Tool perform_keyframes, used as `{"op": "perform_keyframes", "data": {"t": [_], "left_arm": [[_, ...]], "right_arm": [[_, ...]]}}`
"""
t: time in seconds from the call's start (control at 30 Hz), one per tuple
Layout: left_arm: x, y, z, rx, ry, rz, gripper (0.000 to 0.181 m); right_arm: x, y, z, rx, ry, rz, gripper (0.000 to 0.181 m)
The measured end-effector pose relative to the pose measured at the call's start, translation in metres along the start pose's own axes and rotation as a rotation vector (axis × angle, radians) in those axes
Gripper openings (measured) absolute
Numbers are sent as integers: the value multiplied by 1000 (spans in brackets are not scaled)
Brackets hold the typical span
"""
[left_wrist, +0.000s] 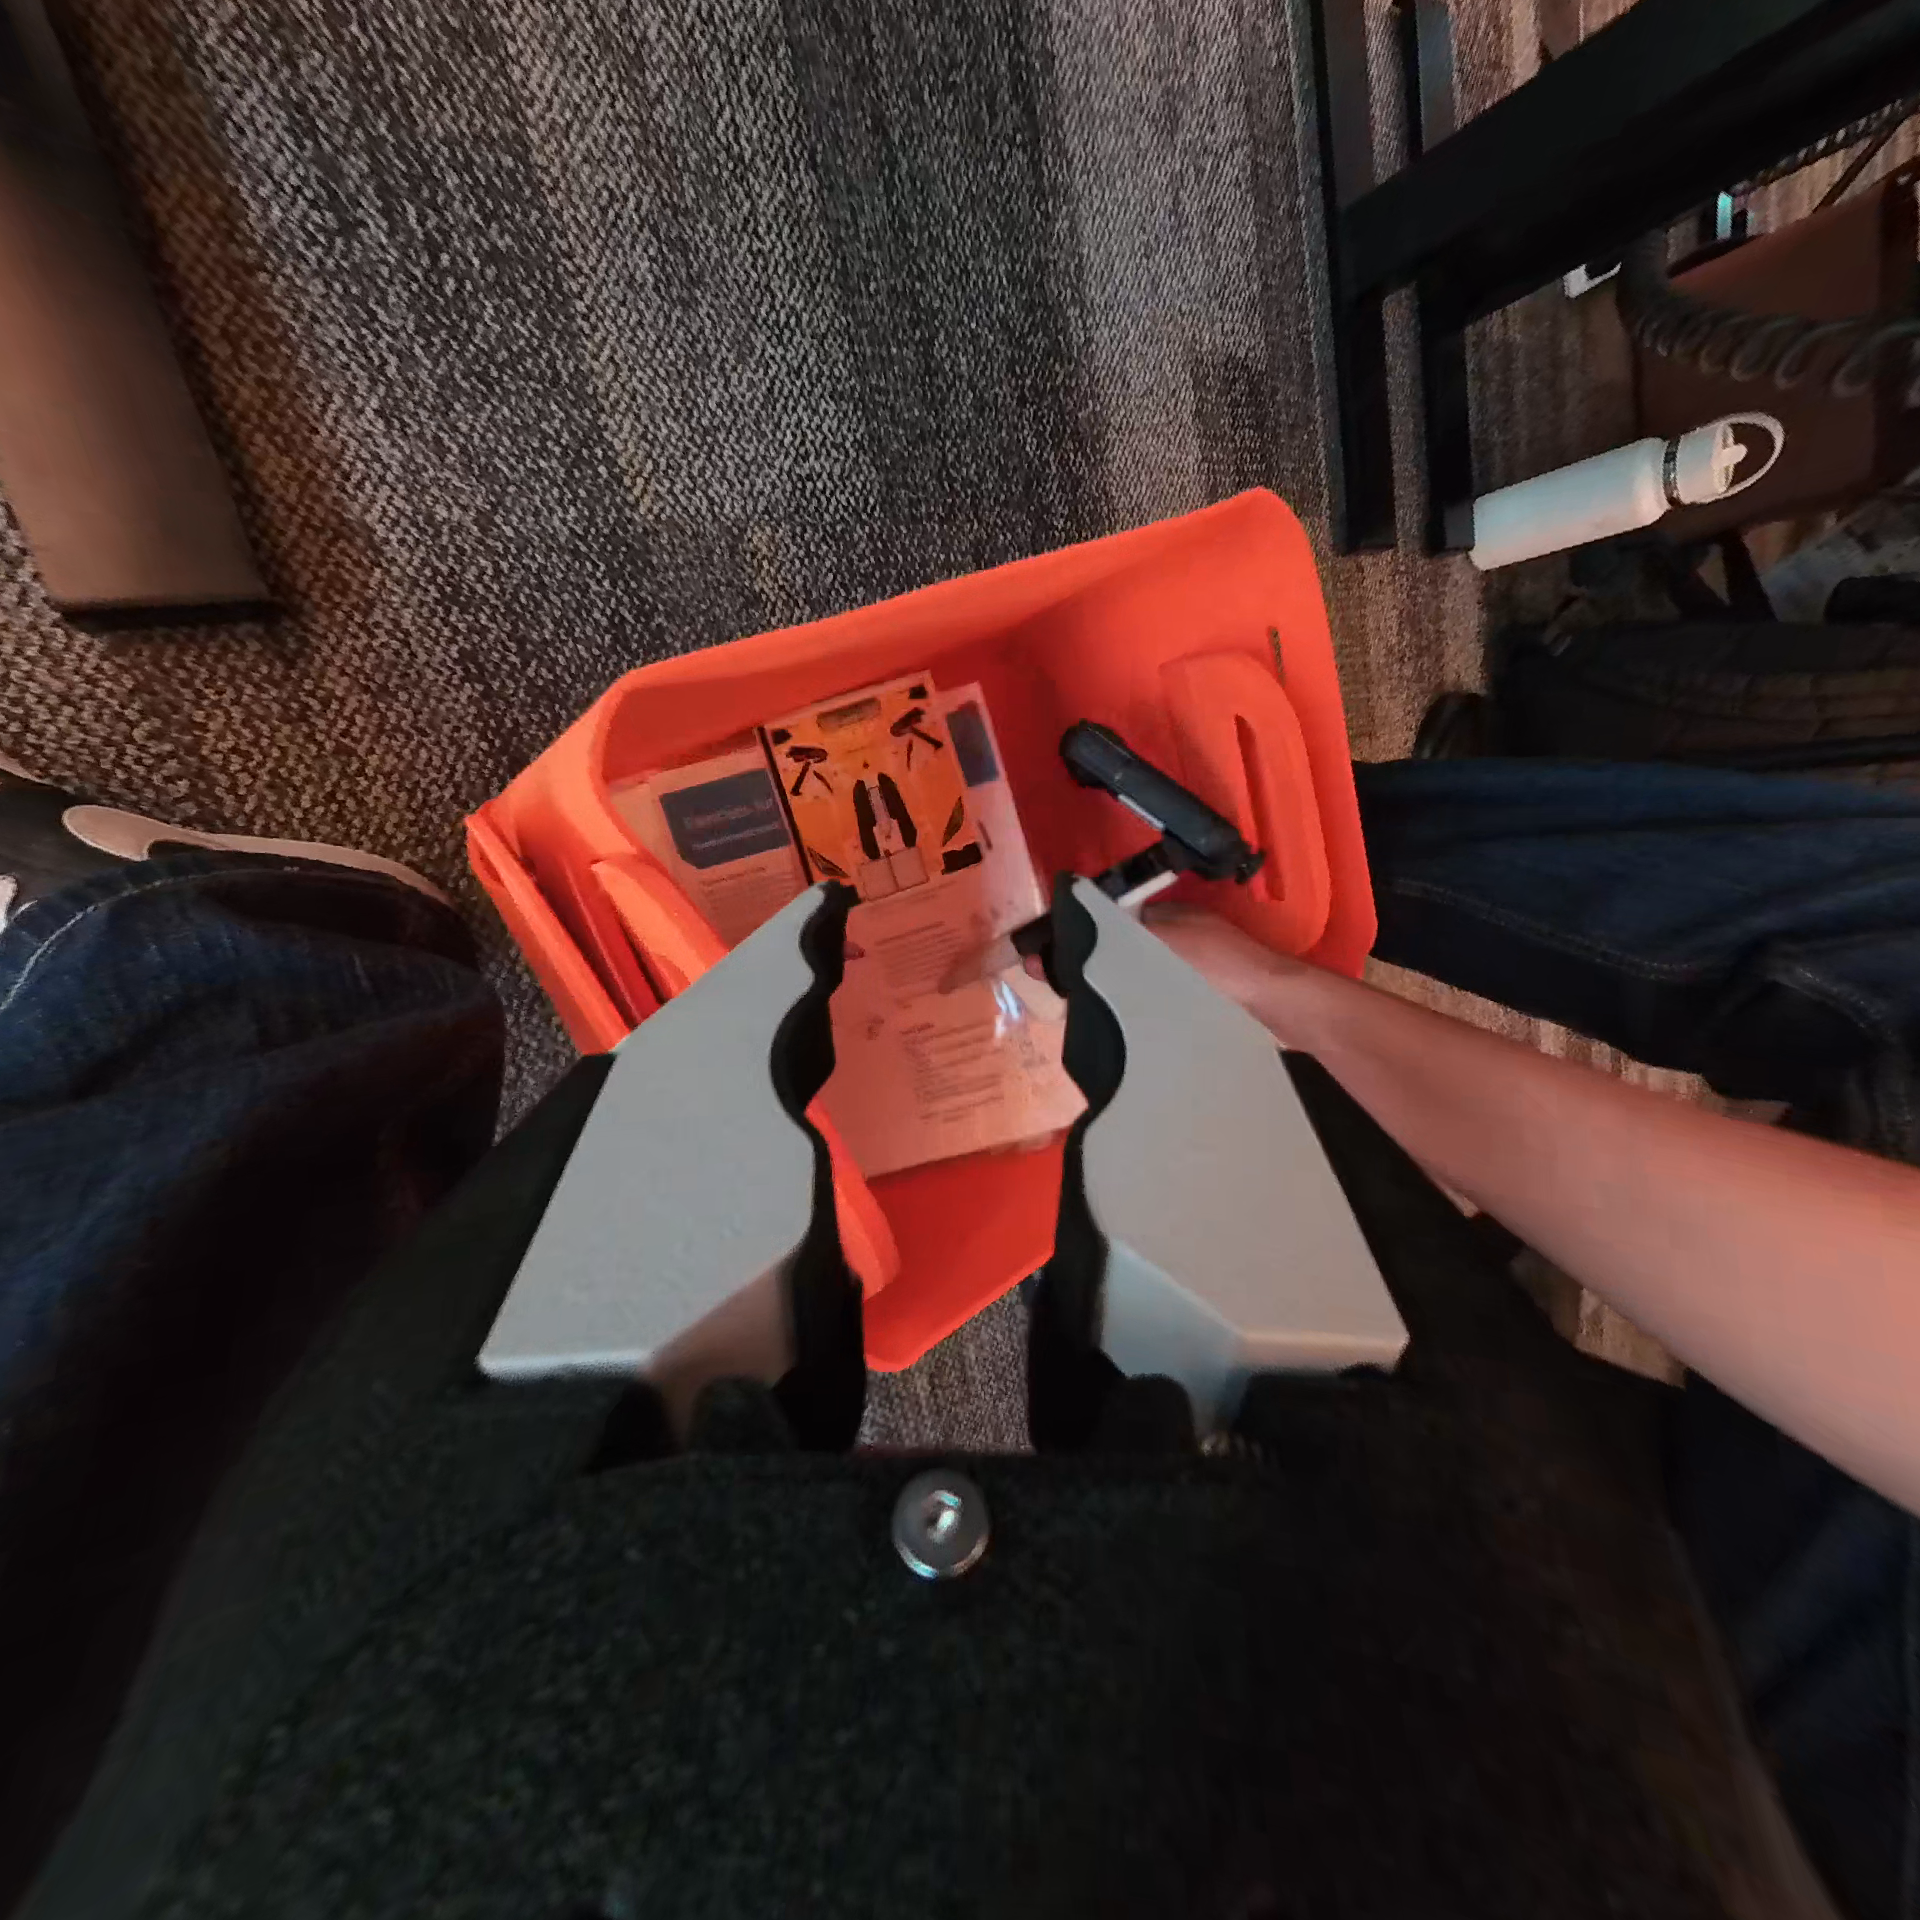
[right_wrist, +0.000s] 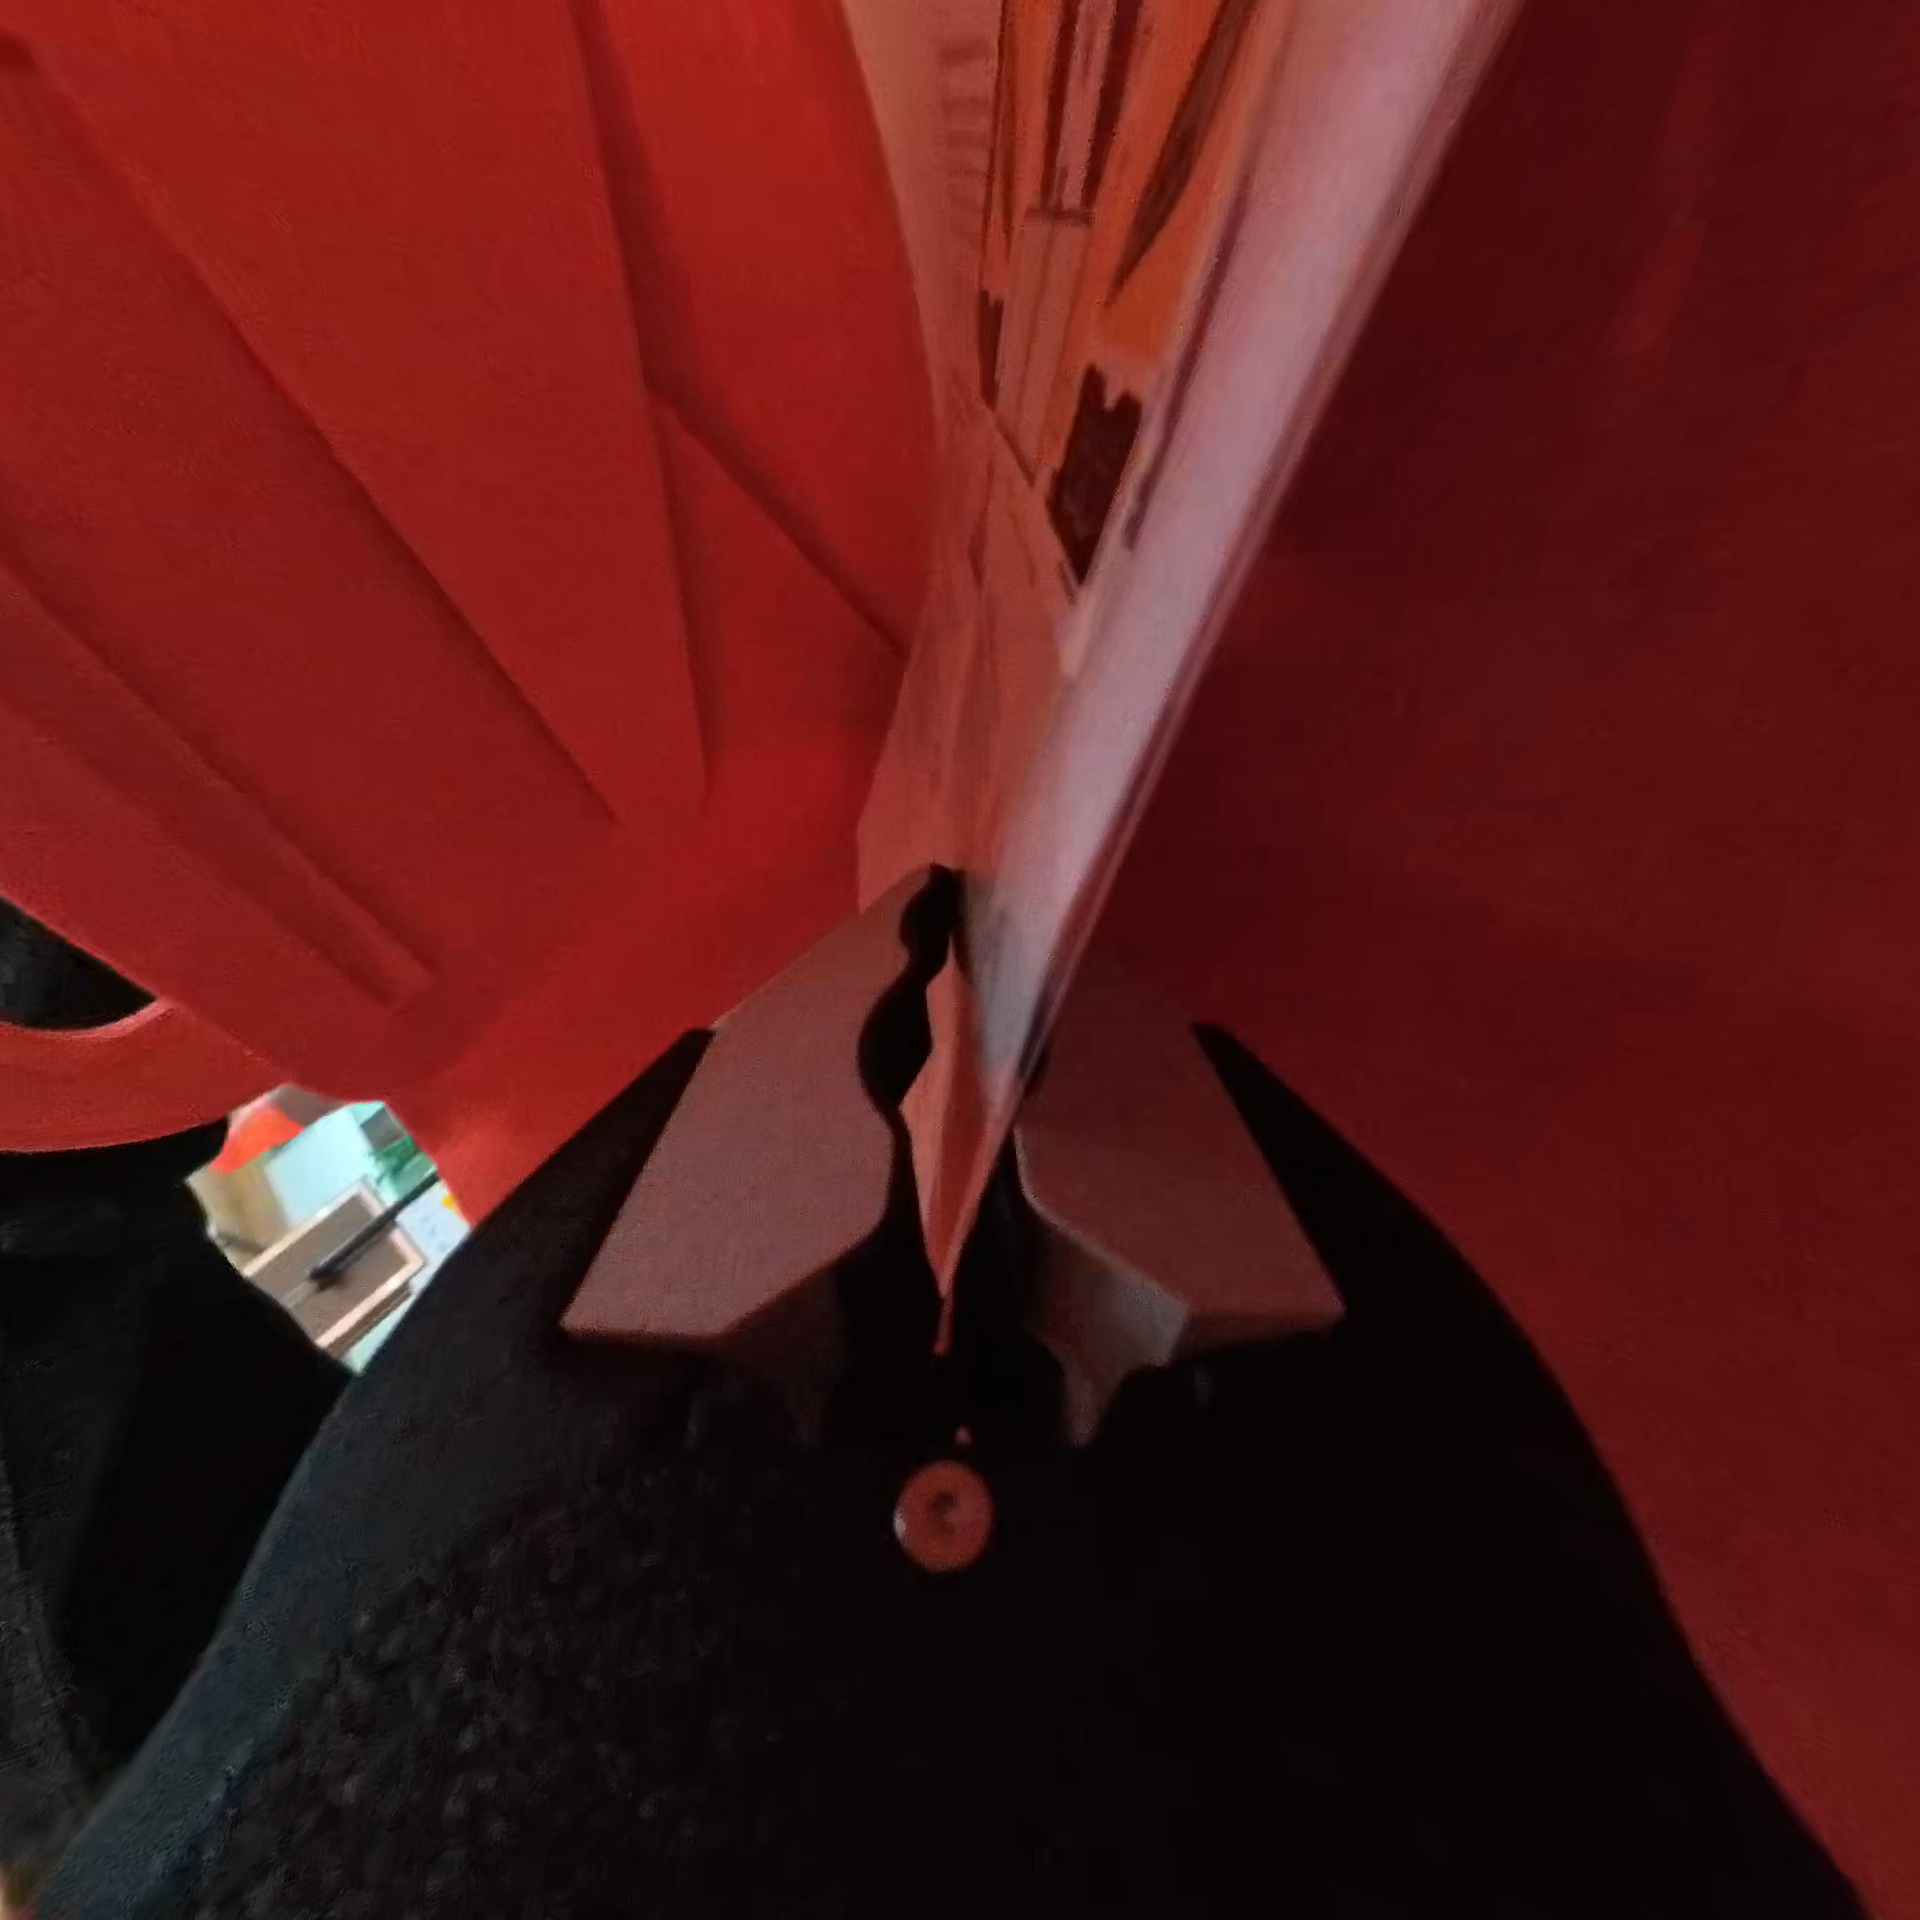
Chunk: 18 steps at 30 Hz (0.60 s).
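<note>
An orange felt bag (left_wrist: 1091, 613) stands open on the carpet. Inside it are a white printed leaflet (left_wrist: 935, 1039), an orange printed card (left_wrist: 862, 790) and a blue-headed leaflet (left_wrist: 727, 831). My left gripper (left_wrist: 951, 899) is open and empty, hovering just above the bag's mouth. A bare forearm (left_wrist: 1455, 1091) reaches in from the right with the right gripper's black body (left_wrist: 1153, 810) inside the bag. In the right wrist view my right gripper (right_wrist: 977, 935) is shut on the edge of the white leaflet (right_wrist: 1143, 623), with the orange bag wall (right_wrist: 416, 416) close around it.
The bag has an orange handle (left_wrist: 1247, 779) on its right wall. Legs in blue jeans flank the bag at left (left_wrist: 208, 1039) and right (left_wrist: 1662, 883). A black furniture frame (left_wrist: 1371, 312), a white bottle (left_wrist: 1600, 488) and a coiled cable (left_wrist: 1766, 343) are at upper right. Grey carpet (left_wrist: 727, 312) lies beyond. The grippers' ends are close to 35 cm from one another.
</note>
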<state>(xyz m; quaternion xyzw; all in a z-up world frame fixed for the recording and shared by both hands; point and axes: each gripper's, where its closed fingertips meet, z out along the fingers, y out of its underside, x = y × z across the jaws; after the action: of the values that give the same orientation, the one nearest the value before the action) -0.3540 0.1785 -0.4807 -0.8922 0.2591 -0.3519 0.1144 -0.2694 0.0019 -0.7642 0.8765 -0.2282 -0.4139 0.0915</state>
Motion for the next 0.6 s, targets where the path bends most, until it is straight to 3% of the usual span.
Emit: {"op": "perform_keyframes", "data": {"t": [0.03, 0.17, 0.37, 0.6], "left_arm": [[-1, -1, -3, 12, 3, -8, 40], [-4, -5, -14, 65, 35, -68, 40], [2, -3, -26, 107, 102, -122, 37], [27, 25, -12, 18, 218, -79, 38]], "right_arm": [[-10, 2, -7, 16, 25, 7, 0], [-31, 19, -38, 33, 186, -42, 0], [-56, 32, -107, 106, 385, -172, 0], [-106, 60, -210, 255, 394, -292, 0]]}}
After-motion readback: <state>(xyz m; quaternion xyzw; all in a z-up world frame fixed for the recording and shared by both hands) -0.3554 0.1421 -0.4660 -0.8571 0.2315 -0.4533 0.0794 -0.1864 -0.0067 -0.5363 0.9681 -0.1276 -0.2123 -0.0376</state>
